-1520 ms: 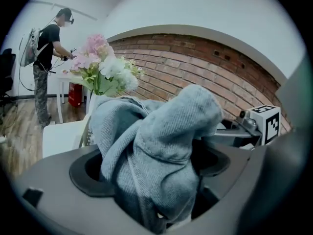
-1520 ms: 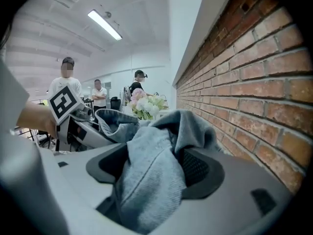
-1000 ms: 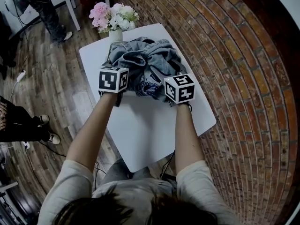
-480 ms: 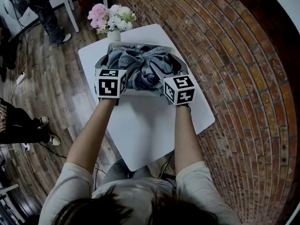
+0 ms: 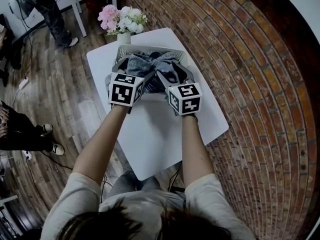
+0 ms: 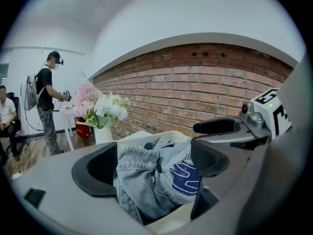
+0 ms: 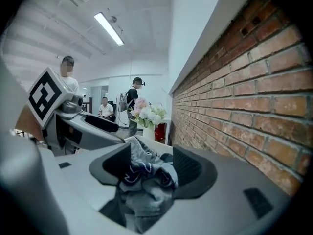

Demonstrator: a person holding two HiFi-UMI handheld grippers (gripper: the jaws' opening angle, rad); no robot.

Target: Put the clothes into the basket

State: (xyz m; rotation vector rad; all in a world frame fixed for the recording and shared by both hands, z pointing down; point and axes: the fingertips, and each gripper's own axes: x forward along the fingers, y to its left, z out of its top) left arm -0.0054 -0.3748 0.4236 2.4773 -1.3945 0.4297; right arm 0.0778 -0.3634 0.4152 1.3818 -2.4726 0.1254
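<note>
Head view: the clothes lie bundled in the white basket at the far end of the table, just before the flowers. The left gripper and right gripper both reach into the heap's near side, side by side.

Left gripper view: the jaws stand wide and pinch a thick fold of denim with a blue print, which fills the gap from pad to pad. The basket's rim shows just behind it.

Right gripper view: the jaws have just been closing and clamp a bunch of grey and dark patterned cloth, which hangs below them.
</note>
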